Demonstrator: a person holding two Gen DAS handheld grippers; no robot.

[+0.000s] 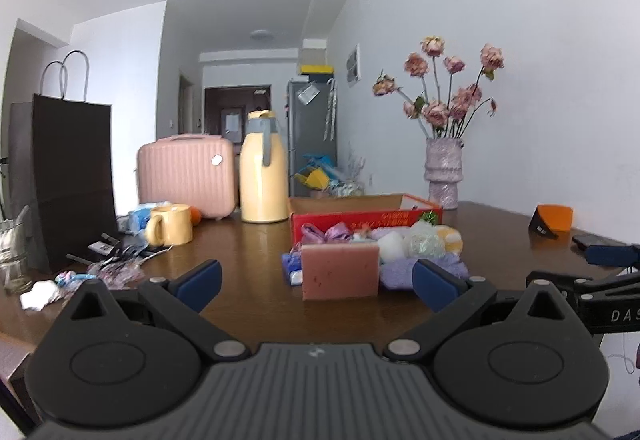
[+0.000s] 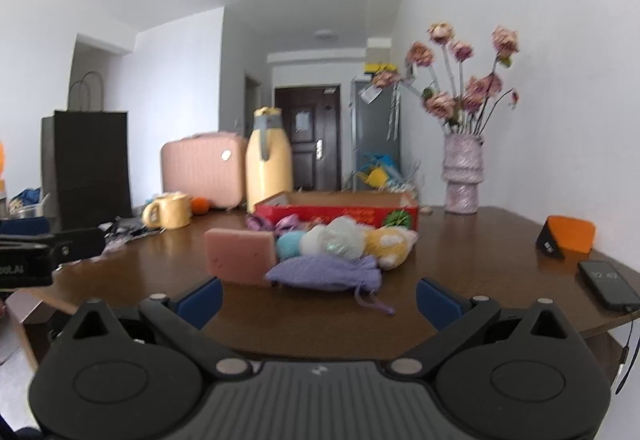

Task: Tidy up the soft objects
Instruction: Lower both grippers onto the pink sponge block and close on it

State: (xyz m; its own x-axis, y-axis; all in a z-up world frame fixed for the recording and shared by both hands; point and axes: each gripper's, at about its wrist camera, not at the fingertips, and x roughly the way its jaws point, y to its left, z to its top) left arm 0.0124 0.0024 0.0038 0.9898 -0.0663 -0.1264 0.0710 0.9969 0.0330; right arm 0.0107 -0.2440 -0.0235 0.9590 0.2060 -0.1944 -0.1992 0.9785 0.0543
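A pile of soft things lies on the brown table in front of a red cardboard box. A pink sponge block stands at the front. Beside it lie a purple drawstring pouch, a white puff, a teal ball, a yellow plush and purple ribbon. My left gripper is open and empty, just short of the sponge. My right gripper is open and empty, just short of the pouch.
On the table stand a yellow mug, a yellow thermos, a pink case, a black paper bag and a vase of dried roses. An orange and black item and a phone lie right. Wrappers lie left.
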